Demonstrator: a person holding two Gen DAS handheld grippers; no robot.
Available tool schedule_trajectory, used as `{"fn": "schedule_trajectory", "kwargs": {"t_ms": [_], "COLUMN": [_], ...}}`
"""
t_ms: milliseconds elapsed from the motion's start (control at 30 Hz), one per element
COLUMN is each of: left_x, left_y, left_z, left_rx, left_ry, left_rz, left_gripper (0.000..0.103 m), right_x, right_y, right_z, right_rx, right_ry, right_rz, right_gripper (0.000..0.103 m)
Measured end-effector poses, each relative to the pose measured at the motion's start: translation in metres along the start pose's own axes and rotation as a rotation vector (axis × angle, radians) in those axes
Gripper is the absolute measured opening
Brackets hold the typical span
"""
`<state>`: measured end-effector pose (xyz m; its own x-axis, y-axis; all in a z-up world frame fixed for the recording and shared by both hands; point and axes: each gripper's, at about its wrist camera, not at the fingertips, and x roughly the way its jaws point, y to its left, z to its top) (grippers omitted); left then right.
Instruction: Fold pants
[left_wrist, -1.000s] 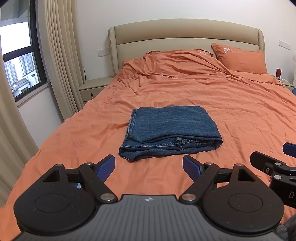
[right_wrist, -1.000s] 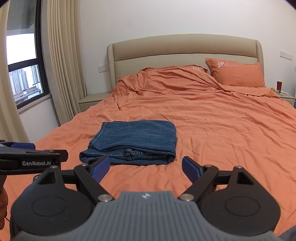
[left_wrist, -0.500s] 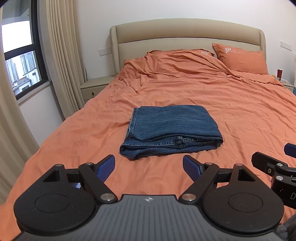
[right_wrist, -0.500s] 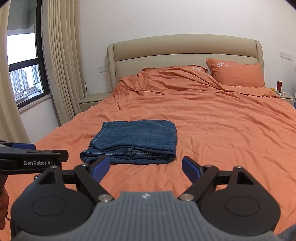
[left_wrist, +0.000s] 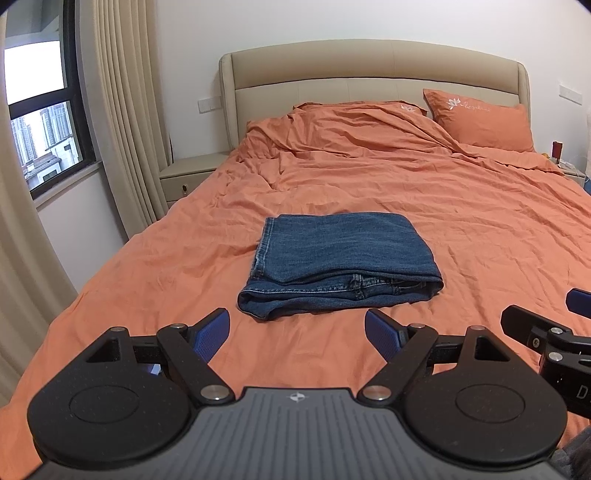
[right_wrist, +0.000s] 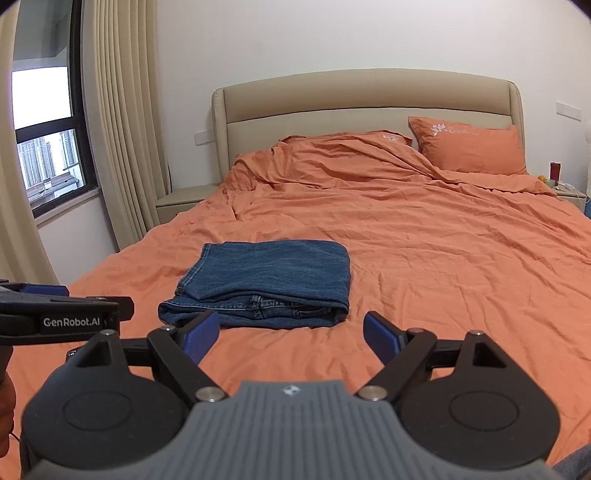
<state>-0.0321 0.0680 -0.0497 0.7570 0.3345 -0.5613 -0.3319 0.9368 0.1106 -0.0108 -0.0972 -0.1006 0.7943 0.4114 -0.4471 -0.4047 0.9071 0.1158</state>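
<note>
The blue denim pants (left_wrist: 340, 262) lie folded into a compact rectangle on the orange bed cover (left_wrist: 461, 229), with the stacked layers facing me. They also show in the right wrist view (right_wrist: 269, 282). My left gripper (left_wrist: 297, 334) is open and empty, held back from the near edge of the pants. My right gripper (right_wrist: 291, 336) is open and empty, also short of the pants and to their right. The right gripper shows at the right edge of the left wrist view (left_wrist: 546, 336); the left gripper shows at the left edge of the right wrist view (right_wrist: 62, 315).
A beige headboard (left_wrist: 369, 74) and an orange pillow (left_wrist: 480, 118) are at the far end. A beige nightstand (left_wrist: 192, 173), curtains (left_wrist: 125, 110) and a window (left_wrist: 37, 110) are to the left. Small items sit on a stand at the far right (right_wrist: 554, 173).
Both grippers have drawn back and risen slightly from the pants, which sit a little farther off in both views. The pants have not moved. Both grippers stay open.
</note>
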Motion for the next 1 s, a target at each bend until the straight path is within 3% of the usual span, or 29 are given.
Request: {"fn": "schedule_trajectory", "kwargs": {"t_ms": [1000], "left_x": [-0.006], "left_y": [-0.014], "left_z": [-0.001], "left_rx": [0.026], "left_ry": [-0.032], "left_rz": [0.015], "left_gripper": [0.094], "right_x": [-0.001], "right_y": [-0.002], "right_z": [-0.002], "right_rx": [0.001], "right_ry": [0.01], "right_rz": [-0.003], "right_gripper": [0.081]}}
